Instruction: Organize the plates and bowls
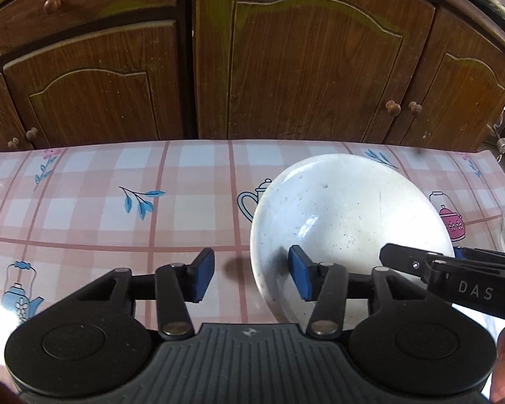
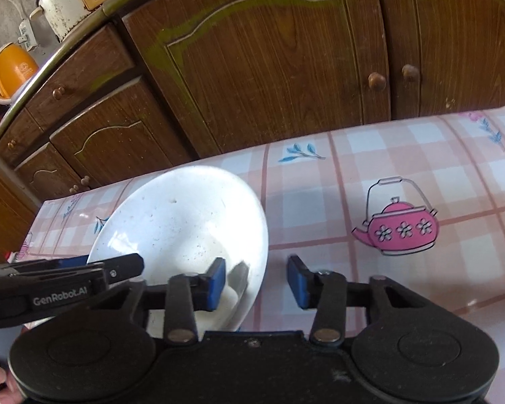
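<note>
The plate [image 1: 346, 215] is seen to be white glazed ceramic, glossy, with a bright highlight and fine dark specks on its surface. The table [image 1: 185, 222] is covered by a smooth, slightly shiny printed sheet in pink check. The cabinet doors [image 1: 313, 67] are shown in dark wood grain, dull and scuffed, with rounded wooden knobs. The left gripper [image 1: 251, 274] is made of matt black plastic, ribbed on its body, with blue rubbery pads and small metal pins.
</note>
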The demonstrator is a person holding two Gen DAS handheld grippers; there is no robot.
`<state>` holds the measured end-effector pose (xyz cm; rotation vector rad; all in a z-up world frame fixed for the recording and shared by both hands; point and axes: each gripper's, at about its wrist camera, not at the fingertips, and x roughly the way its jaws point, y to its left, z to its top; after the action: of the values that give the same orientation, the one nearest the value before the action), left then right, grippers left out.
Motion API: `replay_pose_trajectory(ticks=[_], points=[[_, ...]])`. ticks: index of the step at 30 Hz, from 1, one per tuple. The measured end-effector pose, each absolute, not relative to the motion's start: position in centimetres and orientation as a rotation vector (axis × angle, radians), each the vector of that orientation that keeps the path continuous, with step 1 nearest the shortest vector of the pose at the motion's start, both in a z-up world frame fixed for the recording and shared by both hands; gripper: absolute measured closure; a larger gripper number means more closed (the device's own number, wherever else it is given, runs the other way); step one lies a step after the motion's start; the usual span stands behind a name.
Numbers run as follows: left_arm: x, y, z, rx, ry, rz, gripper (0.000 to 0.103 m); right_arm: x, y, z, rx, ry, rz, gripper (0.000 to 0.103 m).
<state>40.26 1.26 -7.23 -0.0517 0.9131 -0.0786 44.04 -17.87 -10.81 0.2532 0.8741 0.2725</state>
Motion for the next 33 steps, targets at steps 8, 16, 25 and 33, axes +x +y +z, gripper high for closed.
replay_pose_trajectory(ticks=[8, 16, 25, 33], points=[[39.5, 0.7, -7.3, -0.067, 0.88, -0.134, 0.076, 43.5, -16.9, -10.4, 0.24, 0.833, 0.292, 0.084], [38.2, 0.9, -4.9, -0.049, 0.826, -0.124, 0.077, 42.0, -16.3, -8.0, 0.203, 0.788, 0.301, 0.084], [35.8, 1.4, -0.4, -0.047, 0.774, -0.106, 0.077, 39.8, -15.2, -3.5, 0.185, 0.731, 0.316, 0.084], [33.0, 1.7, 3.6, -0.03, 0.734, -0.092, 0.077, 37.2, -14.6, 0.7, 0.183, 0.69, 0.328, 0.084]])
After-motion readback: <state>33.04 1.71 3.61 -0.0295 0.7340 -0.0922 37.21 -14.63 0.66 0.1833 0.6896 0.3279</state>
